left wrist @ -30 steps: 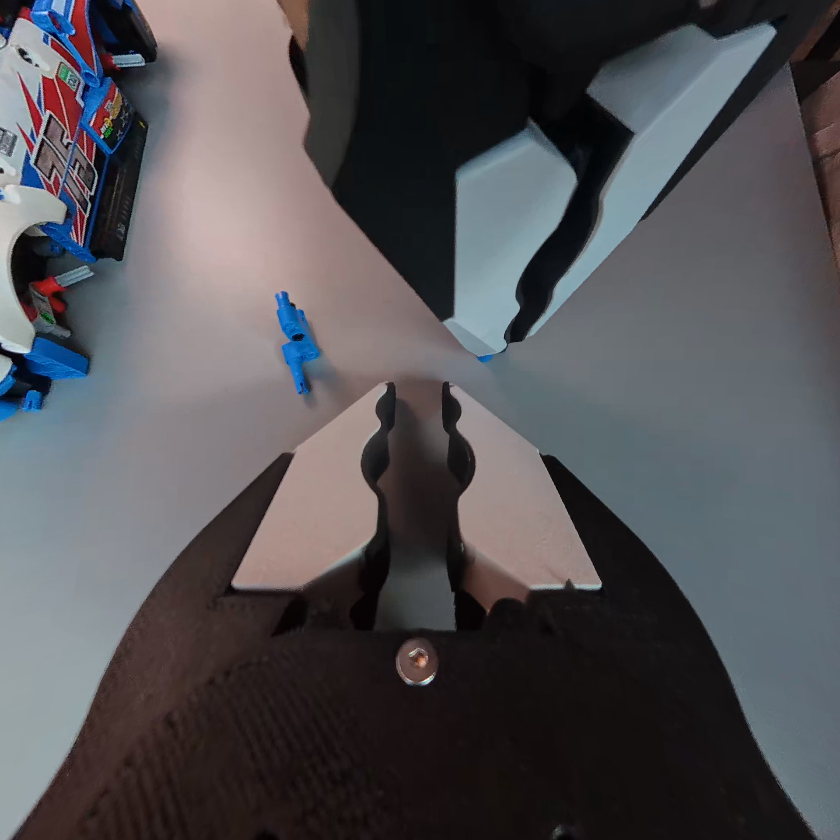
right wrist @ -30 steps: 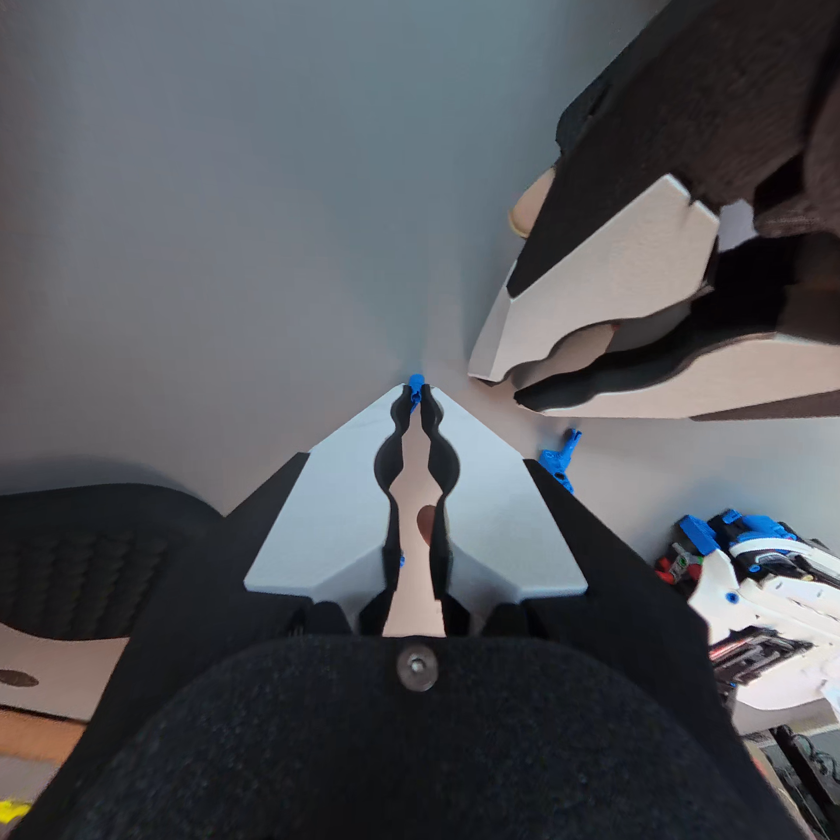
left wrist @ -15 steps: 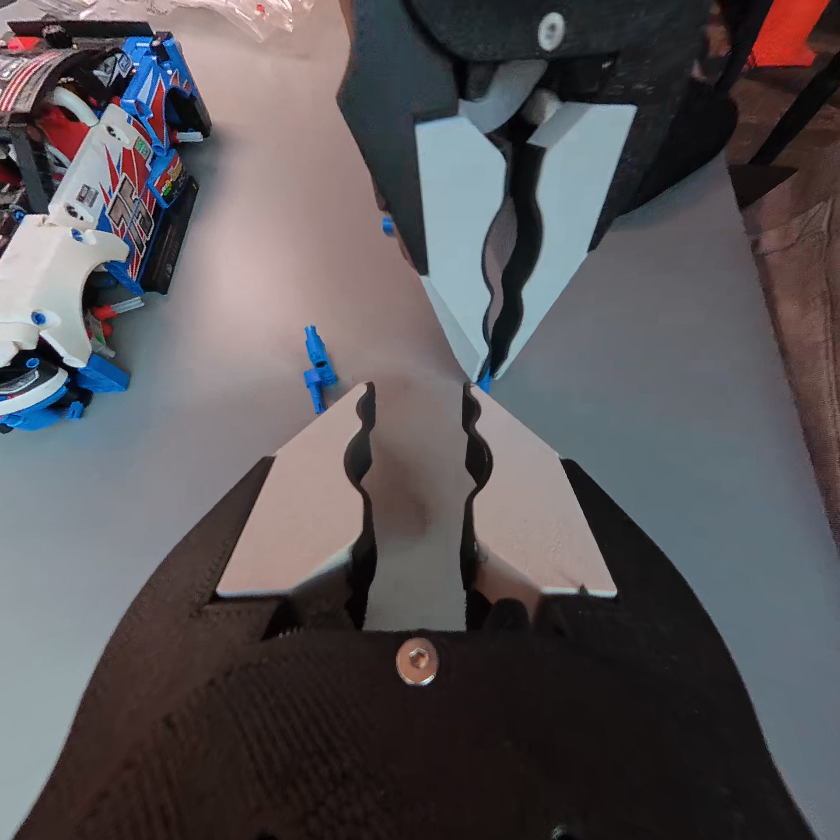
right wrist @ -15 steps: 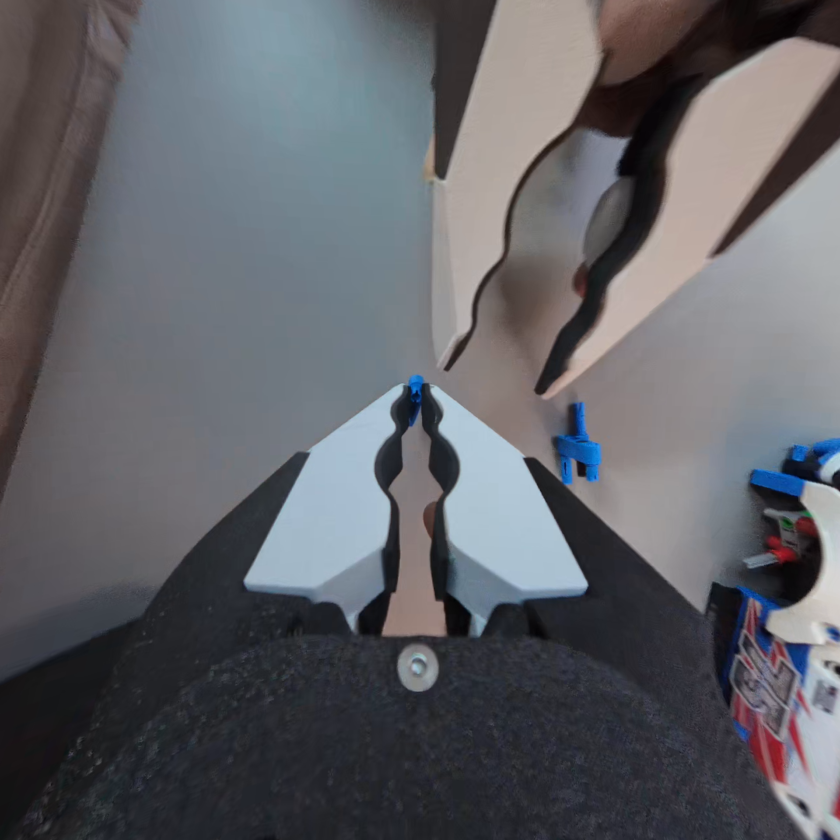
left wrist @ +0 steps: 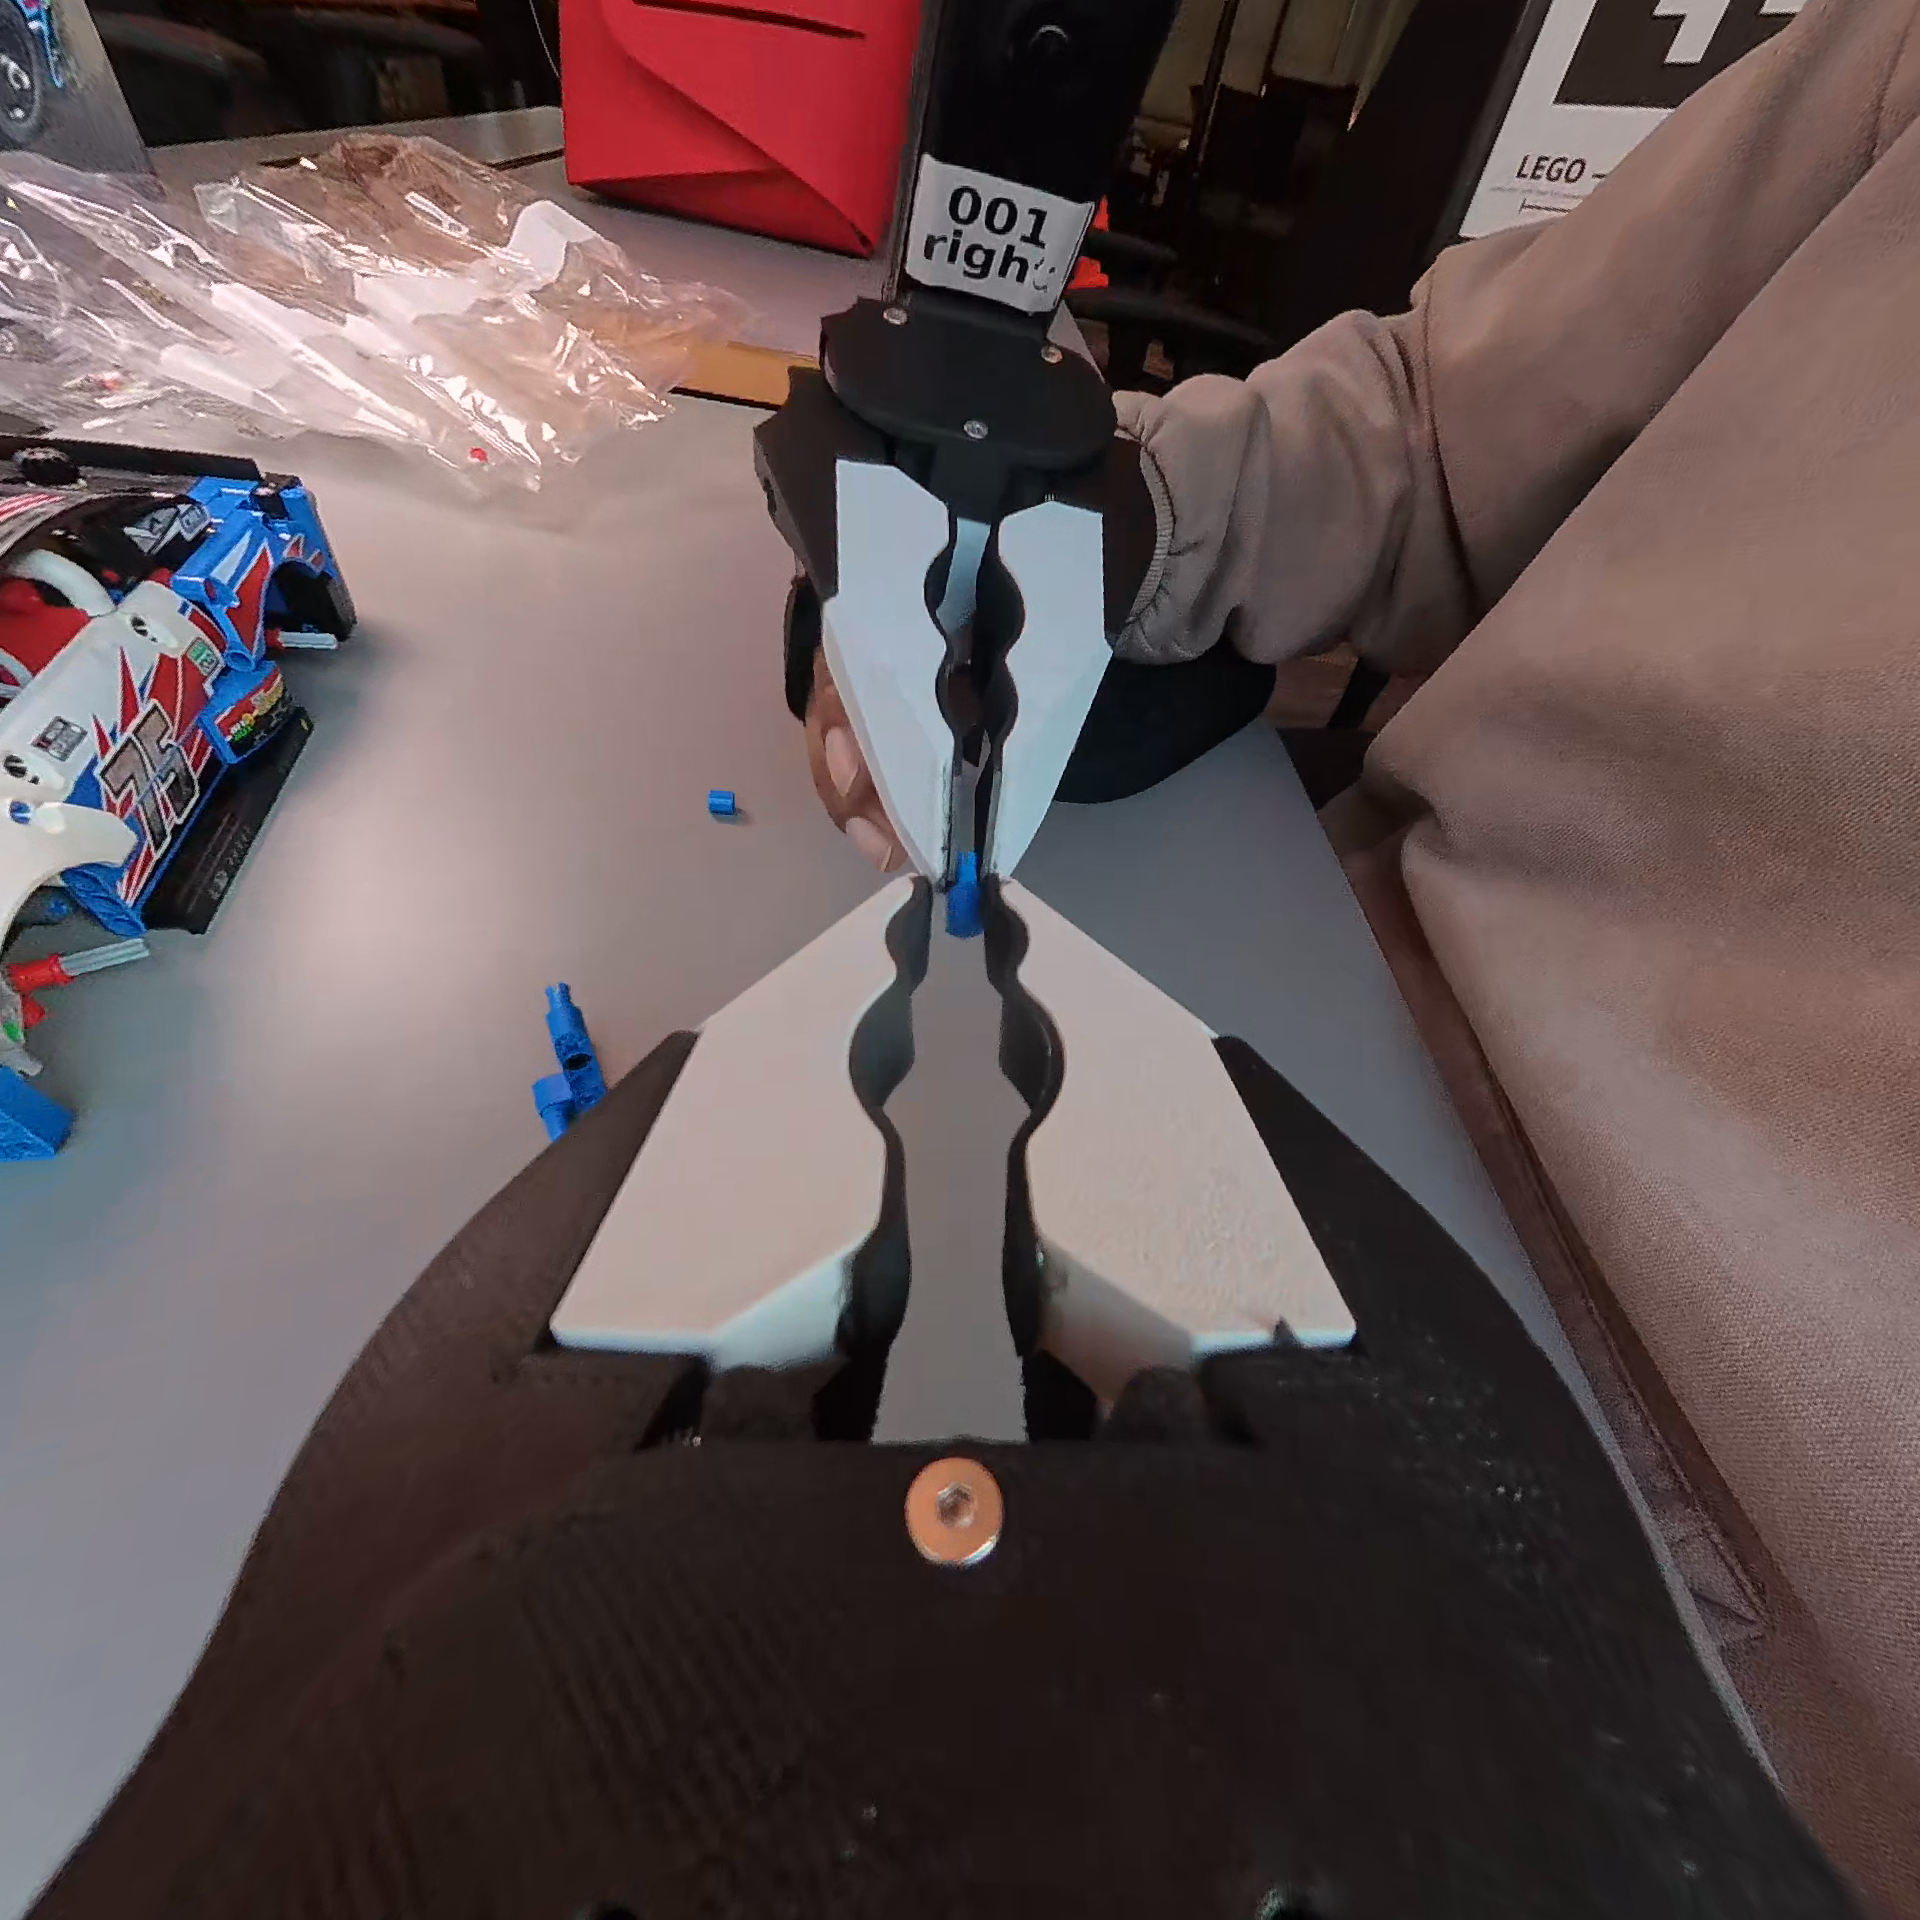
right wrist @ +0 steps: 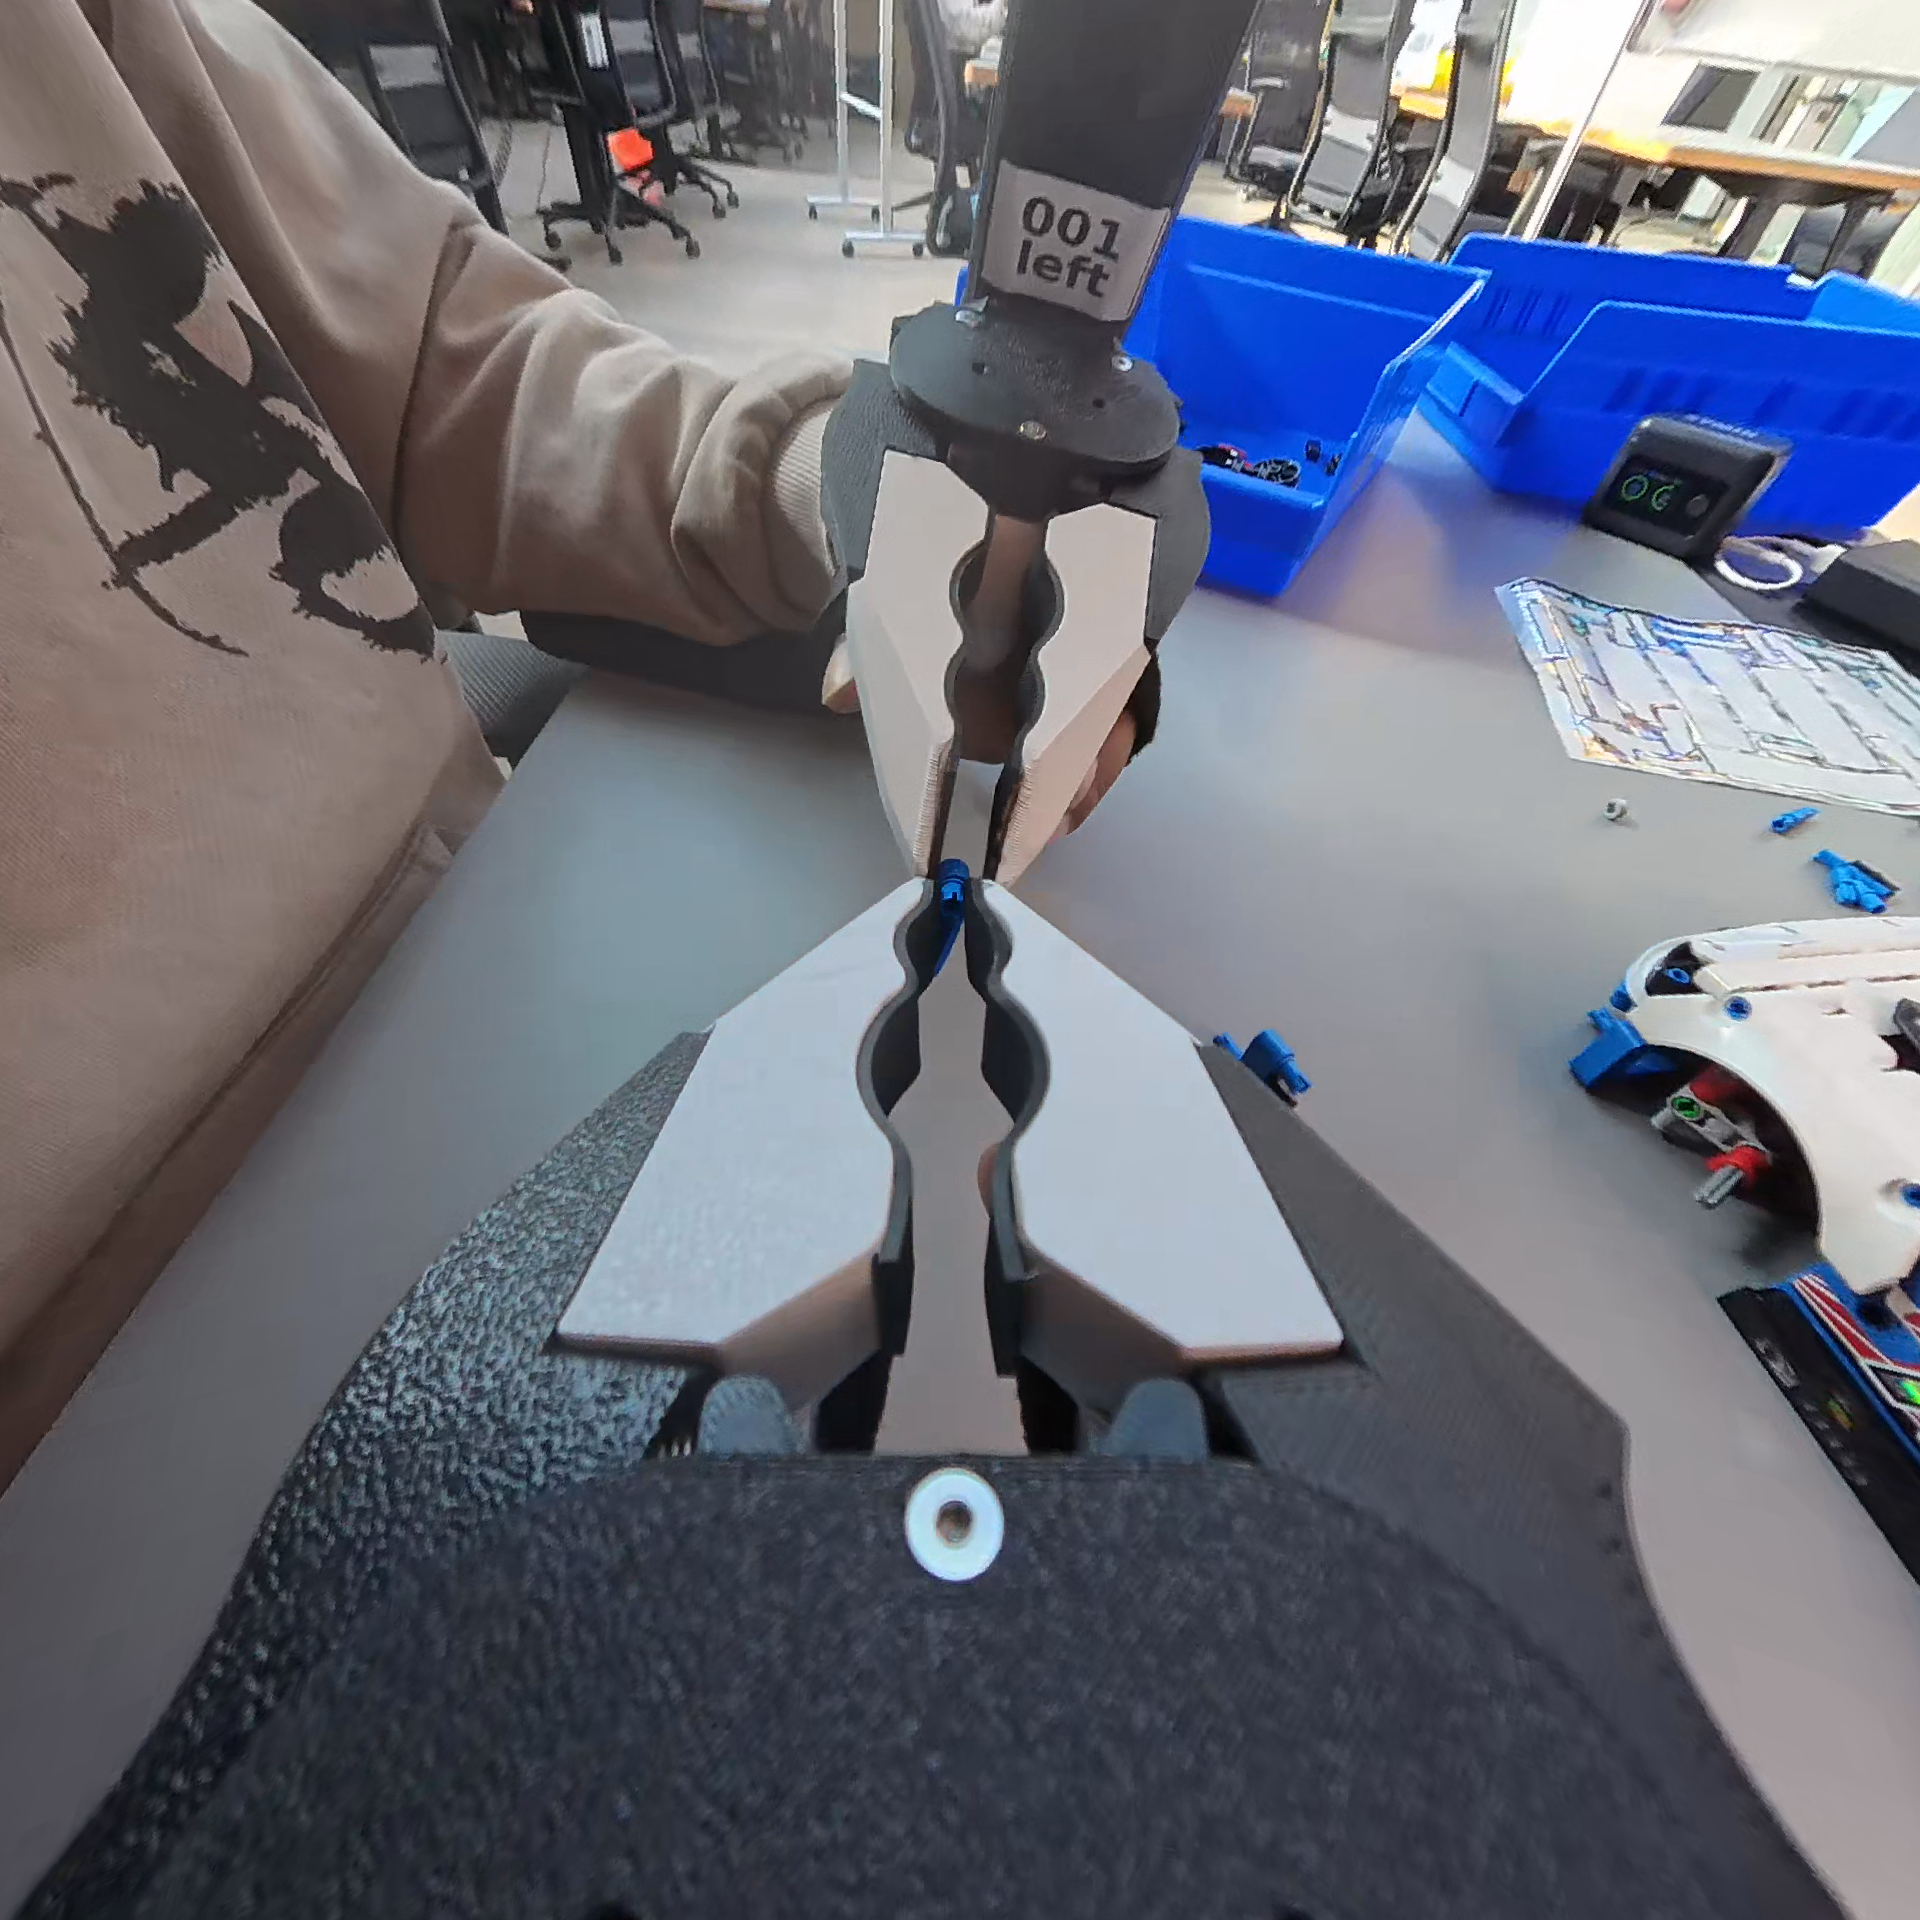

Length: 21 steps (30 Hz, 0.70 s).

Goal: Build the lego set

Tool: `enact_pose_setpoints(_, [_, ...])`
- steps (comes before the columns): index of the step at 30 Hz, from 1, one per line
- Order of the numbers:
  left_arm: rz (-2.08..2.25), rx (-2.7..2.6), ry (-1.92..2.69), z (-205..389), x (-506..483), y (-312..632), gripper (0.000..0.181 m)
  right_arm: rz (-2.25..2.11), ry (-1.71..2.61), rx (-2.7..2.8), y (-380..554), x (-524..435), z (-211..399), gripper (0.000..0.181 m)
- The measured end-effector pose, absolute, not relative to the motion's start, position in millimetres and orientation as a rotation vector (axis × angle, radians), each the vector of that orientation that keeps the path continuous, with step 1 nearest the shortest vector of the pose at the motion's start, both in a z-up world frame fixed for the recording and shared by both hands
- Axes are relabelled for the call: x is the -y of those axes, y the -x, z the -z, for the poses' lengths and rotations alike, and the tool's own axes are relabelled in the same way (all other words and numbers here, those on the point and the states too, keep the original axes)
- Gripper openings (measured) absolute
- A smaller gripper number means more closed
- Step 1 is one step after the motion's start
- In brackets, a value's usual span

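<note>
My right gripper (right wrist: 951, 885) is shut on a small blue pin (right wrist: 948, 900) that sticks out past its tips. In the left wrist view it comes in from above (left wrist: 968, 854), with the blue pin (left wrist: 964, 909) pointing down. My left gripper (left wrist: 958, 885) faces it tip to tip, above the grey table (left wrist: 520, 727). Its jaws stand narrowly open on either side of the pin's free end. It also shows in the right wrist view (right wrist: 964, 860). A partly built white, blue and red Lego car (left wrist: 135, 727) sits at the left, and shows at the right (right wrist: 1766, 1049).
A blue connector piece (left wrist: 566, 1060) lies beside my left gripper and a tiny blue bush (left wrist: 722, 802) farther off. Clear plastic bags (left wrist: 312, 301) and a red box (left wrist: 727, 125) are behind. Blue bins (right wrist: 1351, 343), an instruction sheet (right wrist: 1714, 707) and loose blue pieces (right wrist: 1855, 883) lie right. Both grippers' tips are close together, under 4 cm apart.
Both grippers have tilted up from looking down at the table and now meet tip to tip. The left jaws, wider half a second ago, have narrowed around the pin.
</note>
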<state>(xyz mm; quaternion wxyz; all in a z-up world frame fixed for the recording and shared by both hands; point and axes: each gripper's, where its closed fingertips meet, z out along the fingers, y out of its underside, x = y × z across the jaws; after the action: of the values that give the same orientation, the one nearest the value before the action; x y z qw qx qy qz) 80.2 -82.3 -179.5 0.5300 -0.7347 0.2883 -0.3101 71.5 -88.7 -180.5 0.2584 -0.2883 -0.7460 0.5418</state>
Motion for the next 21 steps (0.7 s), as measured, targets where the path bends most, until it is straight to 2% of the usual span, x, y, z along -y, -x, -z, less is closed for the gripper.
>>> enact_pose_setpoints(1, [0.738,-0.685,1.75,179,82,-79,0.007,-1.484,0.777,2.009,-70,88,179,0.002])
enact_pose_setpoints(6, [0.746,-0.645,1.733,175,80,-75,0.01,-1.576,0.762,1.936,-67,86,170,0.002])
enact_pose_setpoints(15, [0.814,-0.599,1.719,168,80,-77,0.005,-1.643,0.753,1.867,-67,85,162,0.002])
enact_pose_setpoints(21, [0.747,-0.577,1.747,173,74,-69,0.005,-1.579,0.799,1.886,-59,76,169,0.003])
